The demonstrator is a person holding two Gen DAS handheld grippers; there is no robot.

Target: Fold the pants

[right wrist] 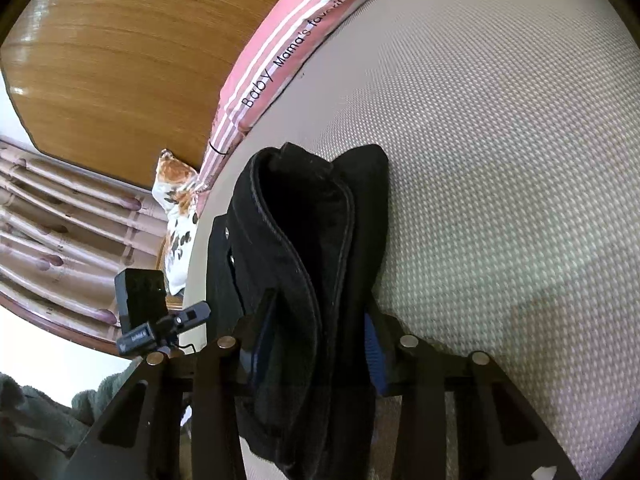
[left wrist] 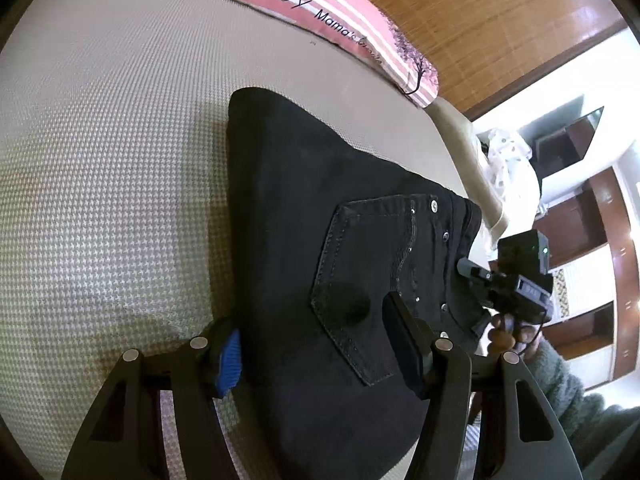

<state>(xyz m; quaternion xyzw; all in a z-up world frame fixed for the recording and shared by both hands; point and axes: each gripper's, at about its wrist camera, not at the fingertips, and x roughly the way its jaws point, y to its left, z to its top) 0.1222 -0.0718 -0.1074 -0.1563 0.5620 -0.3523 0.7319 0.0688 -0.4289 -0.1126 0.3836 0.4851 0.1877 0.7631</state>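
Observation:
The black pants (left wrist: 312, 216) lie folded on the patterned beige mattress (left wrist: 100, 160), back pocket and rivets facing up. My left gripper (left wrist: 312, 352) has its jaws wide apart with the folded cloth between them; whether they press it I cannot tell. In the right wrist view the pants (right wrist: 320, 240) show as a thick folded bundle edge-on. My right gripper (right wrist: 316, 340) is closed on this bundle near the waistband. The right gripper also shows in the left wrist view (left wrist: 472, 272) at the pants' waistband edge.
A pink striped pillow (left wrist: 340, 12) lies at the head of the mattress against a wooden headboard (left wrist: 500, 20). A floral cushion (right wrist: 176, 208) and curtains (right wrist: 60, 216) are beyond the mattress edge. Wooden shelves (left wrist: 580, 216) stand across the room.

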